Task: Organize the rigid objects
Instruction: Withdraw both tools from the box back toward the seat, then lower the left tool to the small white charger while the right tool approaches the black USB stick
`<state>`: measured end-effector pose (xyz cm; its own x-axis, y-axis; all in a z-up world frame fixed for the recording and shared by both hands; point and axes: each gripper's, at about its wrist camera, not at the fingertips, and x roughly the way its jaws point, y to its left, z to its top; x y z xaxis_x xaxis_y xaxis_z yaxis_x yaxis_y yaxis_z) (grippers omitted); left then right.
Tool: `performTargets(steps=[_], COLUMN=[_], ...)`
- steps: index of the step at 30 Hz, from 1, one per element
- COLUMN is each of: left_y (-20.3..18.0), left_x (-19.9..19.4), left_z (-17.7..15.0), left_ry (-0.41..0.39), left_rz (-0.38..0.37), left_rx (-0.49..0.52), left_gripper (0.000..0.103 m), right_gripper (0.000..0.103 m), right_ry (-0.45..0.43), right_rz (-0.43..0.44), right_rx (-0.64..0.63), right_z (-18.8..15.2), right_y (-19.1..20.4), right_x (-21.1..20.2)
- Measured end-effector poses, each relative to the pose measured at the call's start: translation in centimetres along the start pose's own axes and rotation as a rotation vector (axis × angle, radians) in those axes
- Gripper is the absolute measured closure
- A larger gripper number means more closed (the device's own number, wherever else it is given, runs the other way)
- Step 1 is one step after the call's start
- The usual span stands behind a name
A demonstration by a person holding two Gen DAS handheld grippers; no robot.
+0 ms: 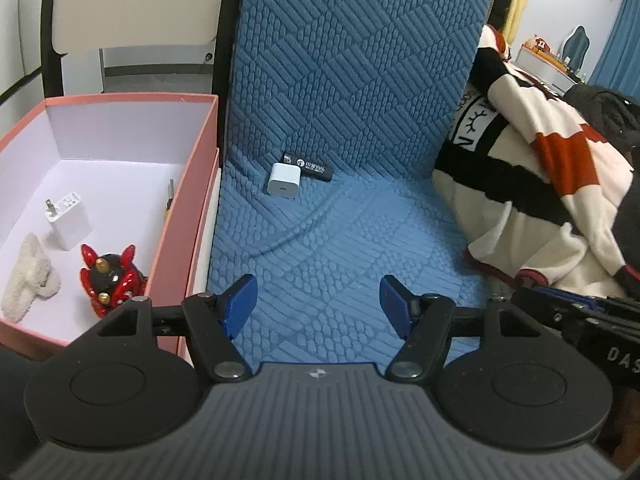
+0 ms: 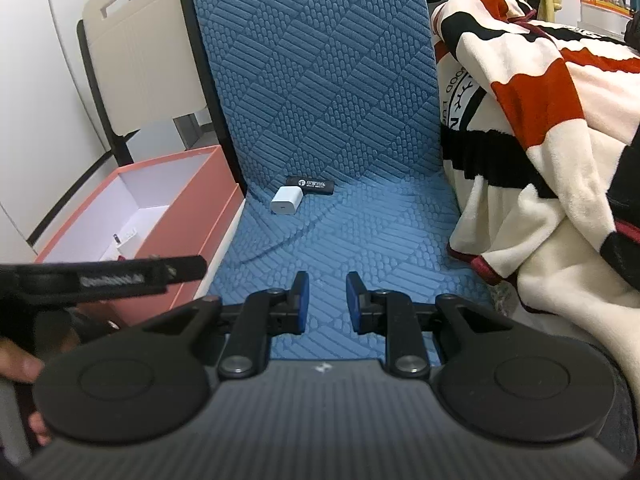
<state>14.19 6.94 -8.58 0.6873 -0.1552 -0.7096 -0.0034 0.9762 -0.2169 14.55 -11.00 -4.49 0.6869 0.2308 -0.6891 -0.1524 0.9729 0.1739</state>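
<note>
Two items lie touching on the quilted blue mattress, right of the open pink cardboard box: one white cube charger, one black matte stick. Left view shows the box holding one white plug adapter, one glossy red-black figurine, one fuzzy cream piece, possibly a pen. Left claw wide open, empty; right claw part open, empty.

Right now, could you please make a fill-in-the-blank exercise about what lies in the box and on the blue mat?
1. The small white charger on the blue mat touches a ____ stick-shaped item.
2. The red horned figurine stands inside the ____ box.
3. Both the left claw and the right claw are ____ and hold nothing.

Missing words: black; pink; open
</note>
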Motion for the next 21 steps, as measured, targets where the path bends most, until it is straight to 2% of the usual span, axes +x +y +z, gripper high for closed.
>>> performTargets(steps=[14,21], left_y=[-0.2,0.4], left_x=[7.3,10.3], left_z=[1.4,2.4], left_ry=[-0.024,-0.004], left_rz=[-0.013,0.031], left_rx=[-0.01,-0.009], left_gripper=[0.031,0.032], right_gripper=[0.078,0.078], right_ry=[0.027,0.073], right_rz=[0.077,0.129], right_rx=[0.062,0.091], right_z=[3.1,4.7], right_y=[-1.0,-1.6], right_x=[7.2,11.2])
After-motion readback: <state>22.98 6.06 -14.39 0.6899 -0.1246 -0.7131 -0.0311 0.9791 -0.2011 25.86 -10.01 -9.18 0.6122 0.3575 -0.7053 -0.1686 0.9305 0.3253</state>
